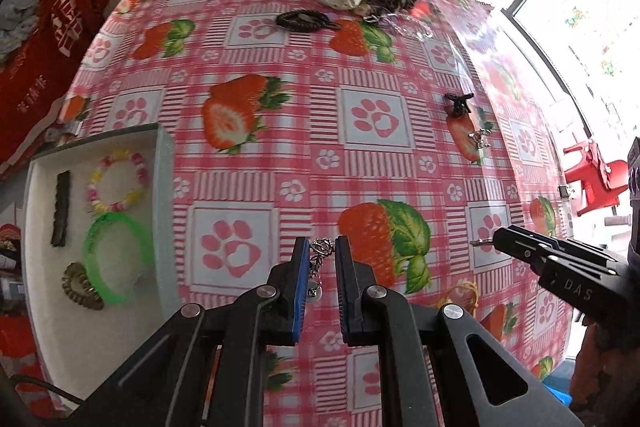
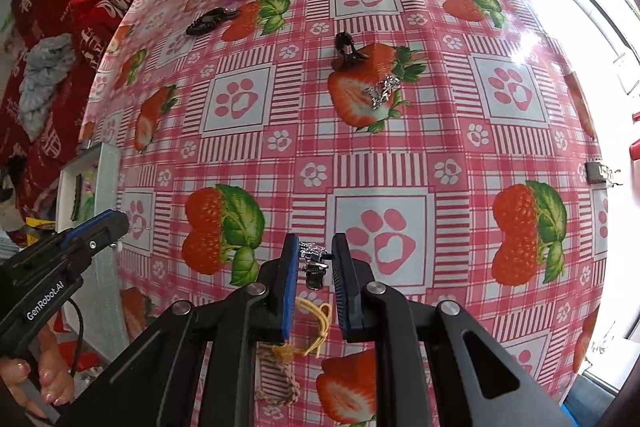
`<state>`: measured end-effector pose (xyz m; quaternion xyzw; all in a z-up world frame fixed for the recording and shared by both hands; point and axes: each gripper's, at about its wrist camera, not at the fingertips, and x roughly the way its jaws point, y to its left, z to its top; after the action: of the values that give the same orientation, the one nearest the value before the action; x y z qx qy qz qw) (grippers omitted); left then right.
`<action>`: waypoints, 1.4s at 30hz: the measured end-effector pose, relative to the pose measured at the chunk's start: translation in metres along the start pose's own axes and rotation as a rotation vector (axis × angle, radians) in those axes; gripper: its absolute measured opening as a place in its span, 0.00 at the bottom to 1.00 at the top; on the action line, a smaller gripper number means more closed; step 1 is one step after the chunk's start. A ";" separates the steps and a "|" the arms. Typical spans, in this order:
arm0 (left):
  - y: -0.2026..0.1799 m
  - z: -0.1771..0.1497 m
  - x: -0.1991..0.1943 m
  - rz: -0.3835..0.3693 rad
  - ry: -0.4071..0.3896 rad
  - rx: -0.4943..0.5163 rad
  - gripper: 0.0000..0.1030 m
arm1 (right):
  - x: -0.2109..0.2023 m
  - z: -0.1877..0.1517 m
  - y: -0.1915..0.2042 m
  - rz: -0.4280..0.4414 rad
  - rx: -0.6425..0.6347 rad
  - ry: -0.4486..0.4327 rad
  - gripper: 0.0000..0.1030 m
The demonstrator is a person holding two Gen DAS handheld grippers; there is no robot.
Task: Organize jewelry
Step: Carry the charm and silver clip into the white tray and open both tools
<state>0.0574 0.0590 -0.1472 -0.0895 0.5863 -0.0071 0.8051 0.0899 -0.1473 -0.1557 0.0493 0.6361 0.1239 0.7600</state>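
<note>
The silver chain [image 1: 318, 259] hung above the surface's near edge, pinched in my left tongs [image 1: 322, 247], its clasp [image 2: 316, 263] nipped by my right tongs [image 2: 316, 251]; I feared uneven pulling might snap it or slip it free.

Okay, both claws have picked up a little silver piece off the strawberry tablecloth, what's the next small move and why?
Probably carry the left claw leftward over the white tray and let go there. It is shut on a silver chain piece, and the tray, already holding a bead bracelet and a green bangle, lies just to its left. The right claw, gripping a silver charm, could follow after.
</note>
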 end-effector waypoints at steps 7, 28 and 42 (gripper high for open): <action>0.033 -0.015 -0.023 0.018 -0.029 -0.056 0.19 | -0.011 0.002 0.025 0.033 -0.031 -0.004 0.17; 0.190 -0.088 -0.063 0.183 -0.061 -0.335 0.19 | 0.013 -0.006 0.228 0.242 -0.371 0.075 0.17; 0.240 -0.088 -0.024 0.205 -0.029 -0.383 0.19 | 0.066 -0.040 0.301 0.282 -0.482 0.229 0.17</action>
<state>-0.0557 0.2857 -0.1870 -0.1810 0.5713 0.1876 0.7783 0.0236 0.1560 -0.1564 -0.0589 0.6570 0.3802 0.6484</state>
